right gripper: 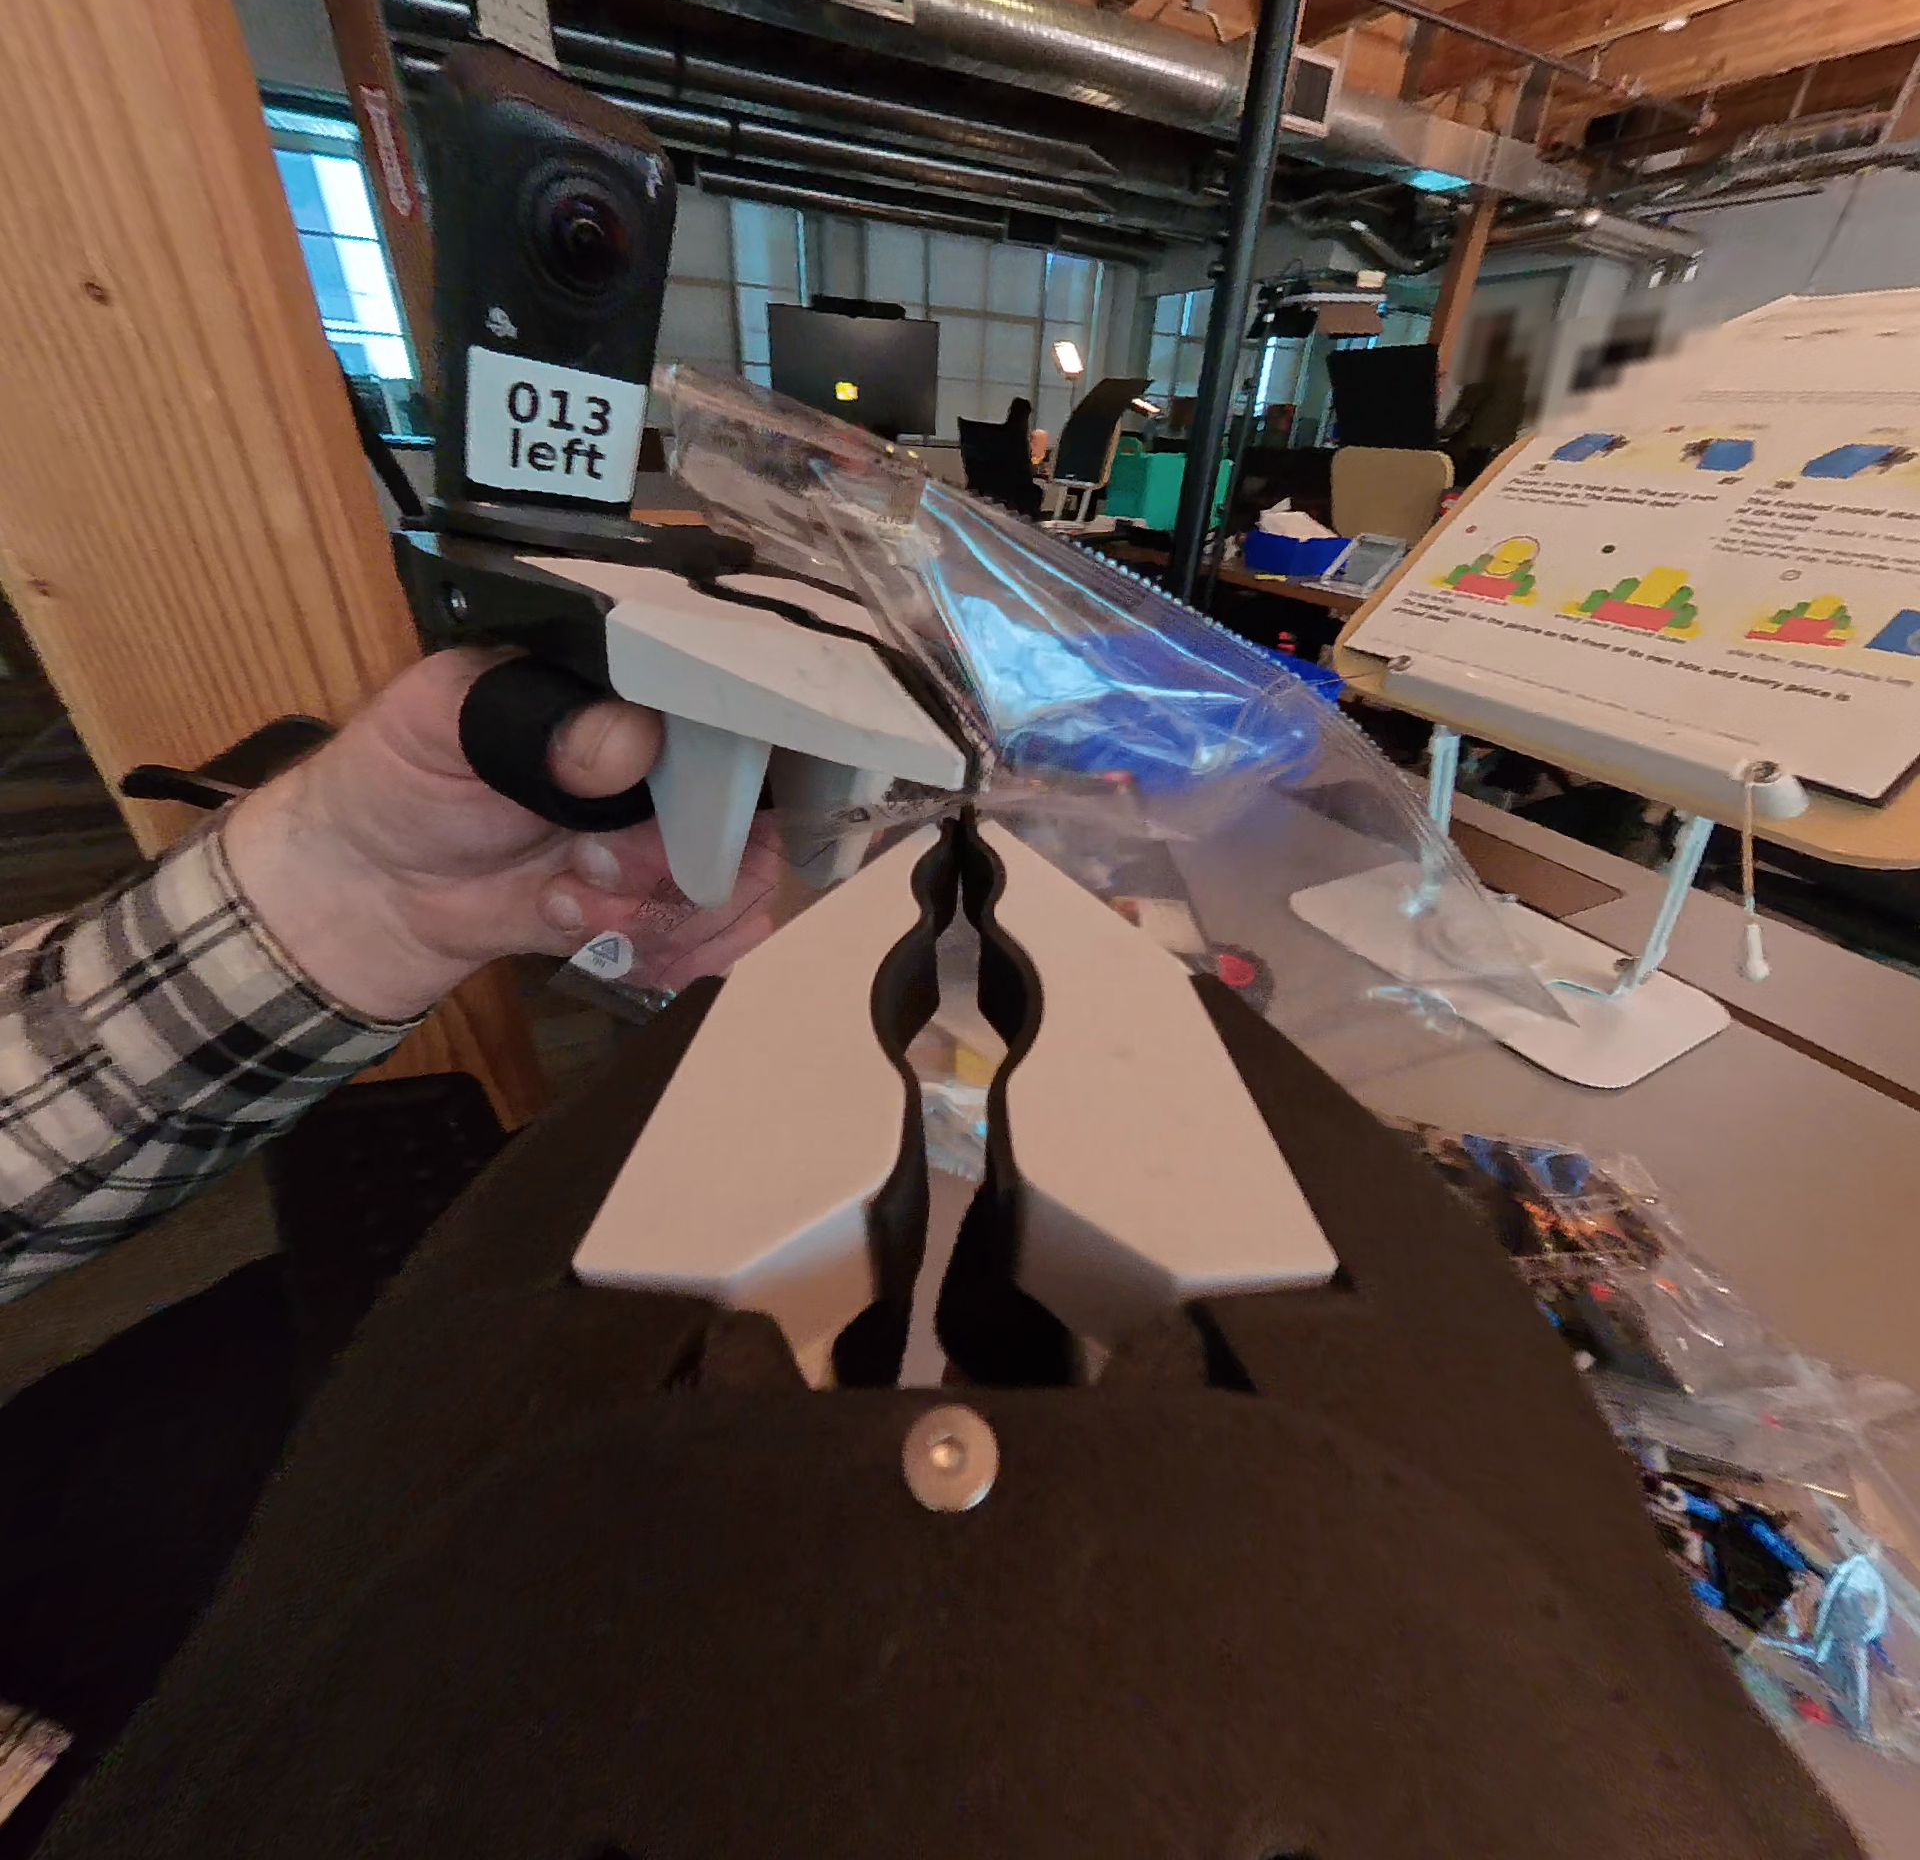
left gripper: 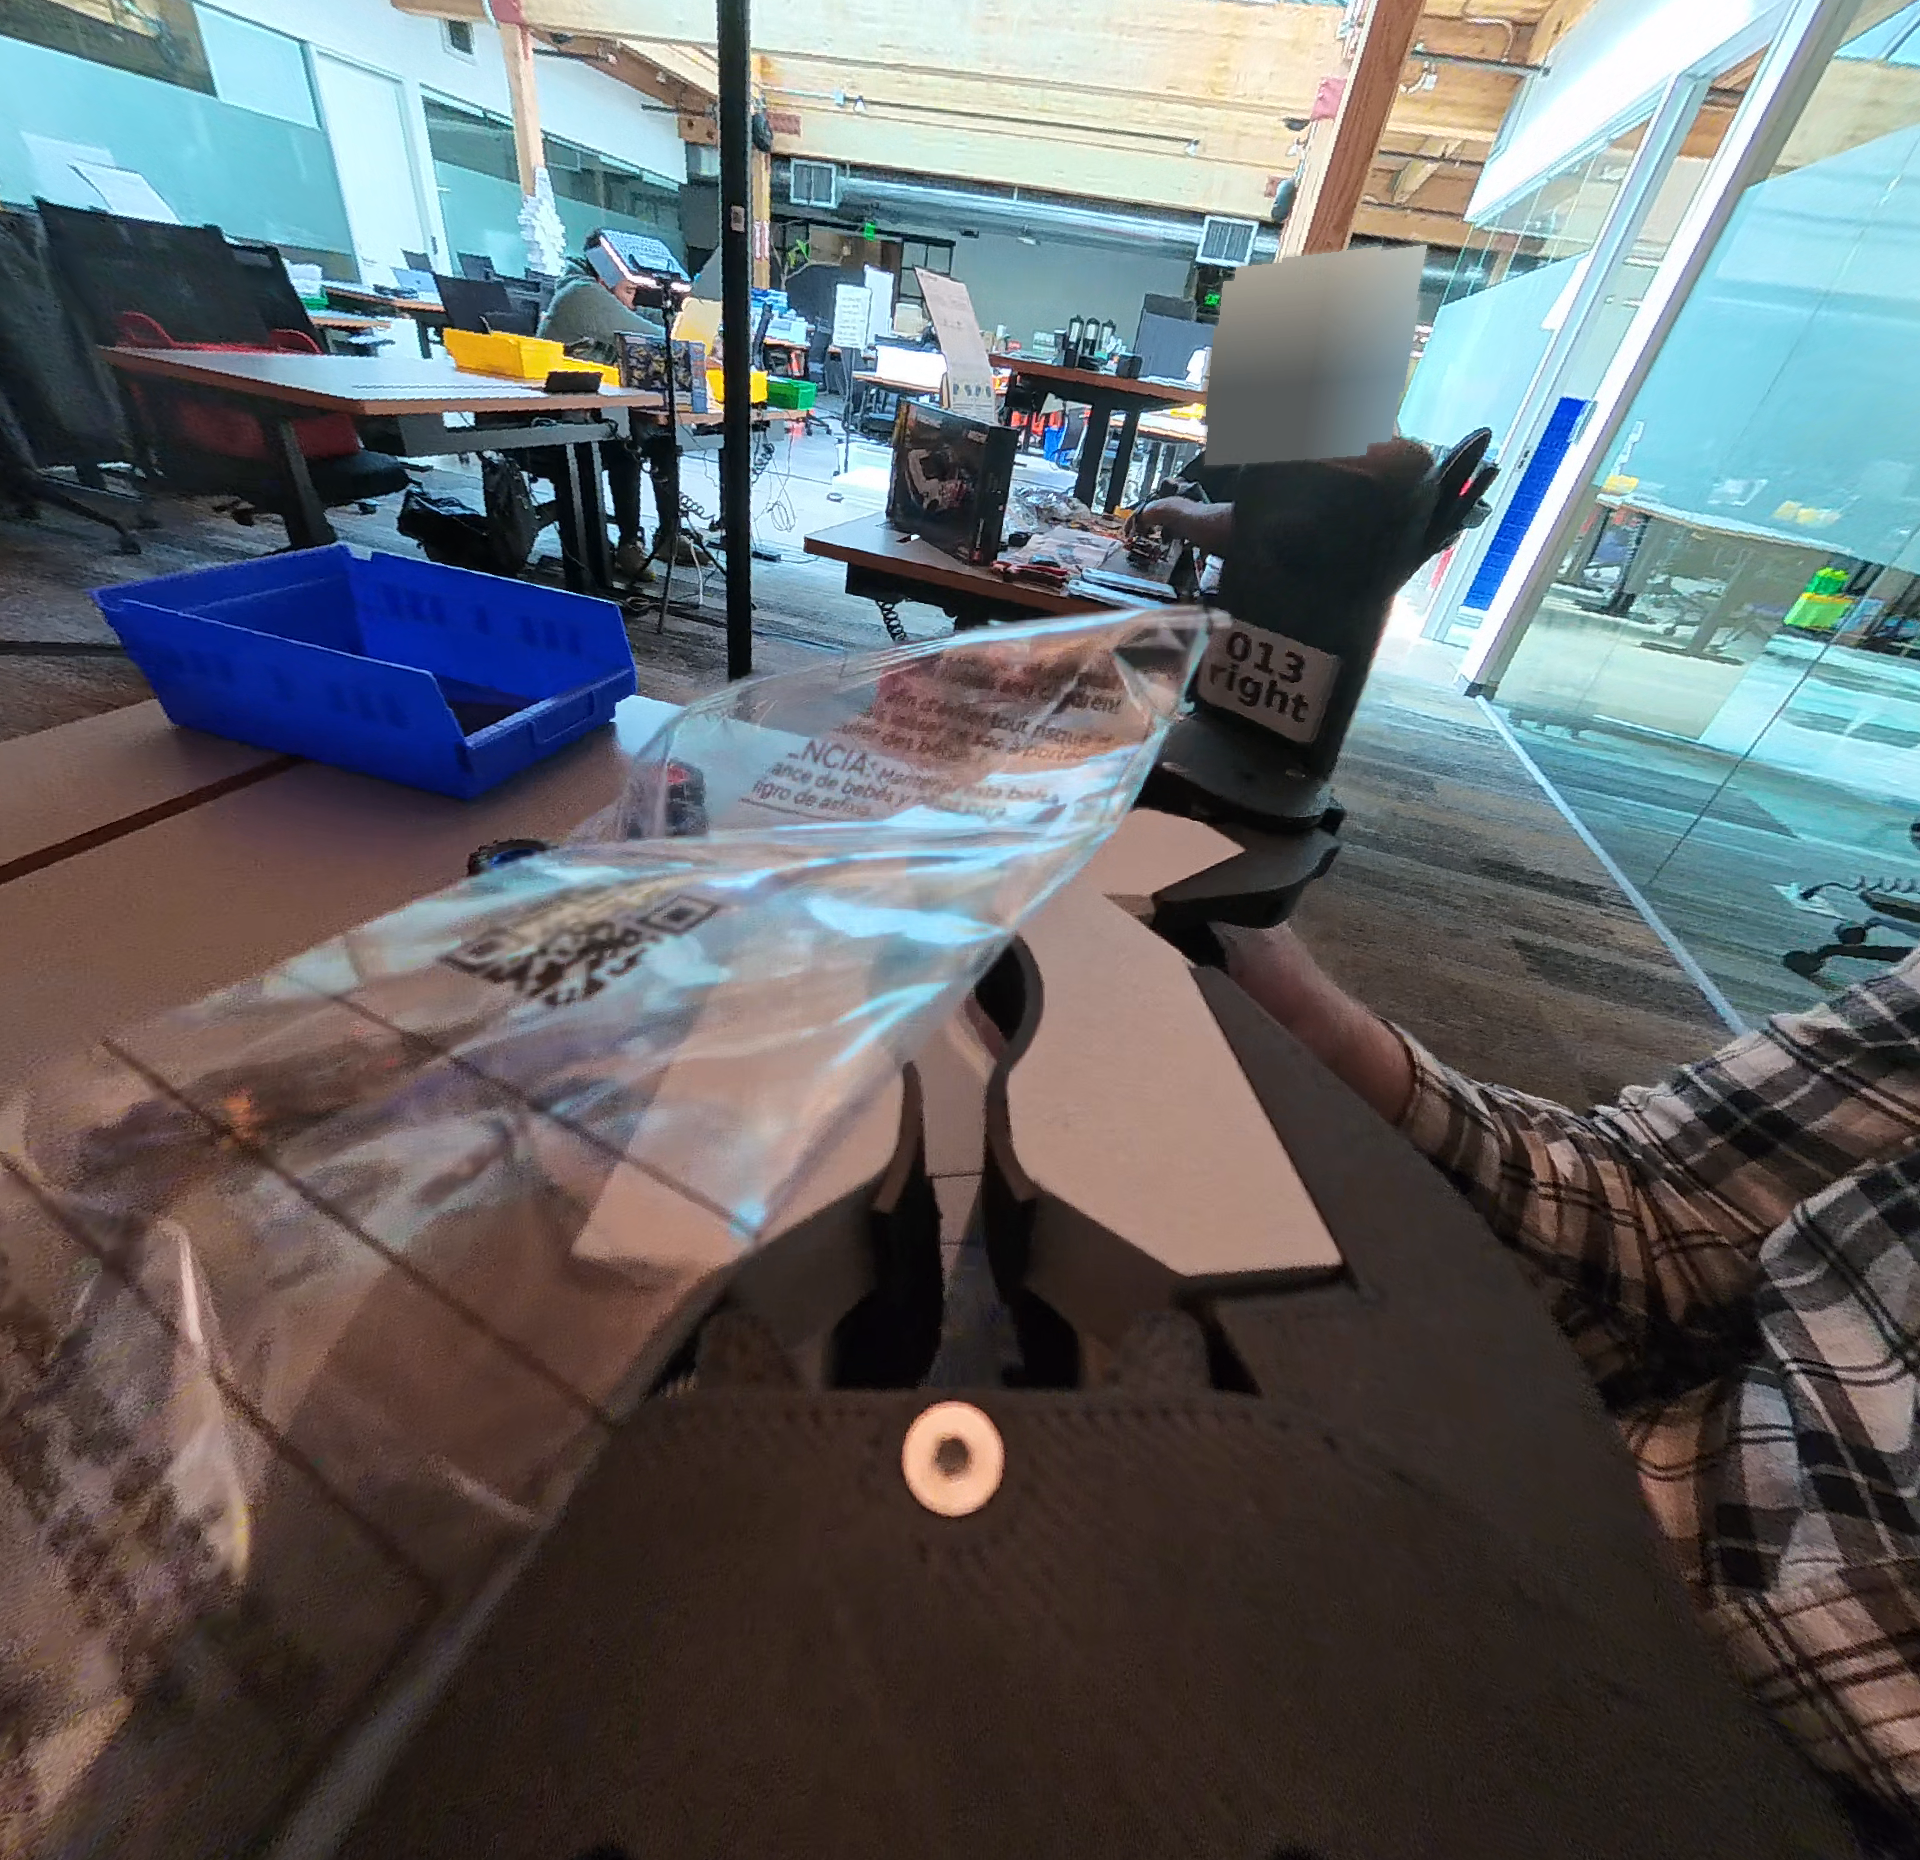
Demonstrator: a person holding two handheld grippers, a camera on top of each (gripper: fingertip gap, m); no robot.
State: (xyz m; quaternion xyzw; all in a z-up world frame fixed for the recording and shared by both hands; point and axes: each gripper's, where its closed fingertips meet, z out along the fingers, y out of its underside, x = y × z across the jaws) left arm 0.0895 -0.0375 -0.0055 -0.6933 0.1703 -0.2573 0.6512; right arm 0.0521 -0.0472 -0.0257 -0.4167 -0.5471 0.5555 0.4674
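A clear plastic bag (left gripper: 727,927) with dark printing is stretched in the air between both grippers. My left gripper (left gripper: 1000,979) is shut on one edge of it, and the film drapes over its left finger. In the right wrist view my right gripper (right gripper: 961,823) is shut on the bag (right gripper: 1143,709). The left gripper (right gripper: 956,771) pinches it just above, tip to tip. A blue shape shows through the film. A hand (right gripper: 447,834) in a plaid sleeve holds the left gripper's handle.
A blue bin (left gripper: 364,667) stands on the table (left gripper: 156,906) at the far left, with small dark parts (left gripper: 509,854) near it. A picture sheet on a white stand (right gripper: 1662,584) stands at the right. Bags of small pieces (right gripper: 1662,1343) lie below it. A black pole (left gripper: 734,356) and a wooden post (right gripper: 156,356) stand close by. Only a small space, under 4 cm, lies between the two pairs of fingers.
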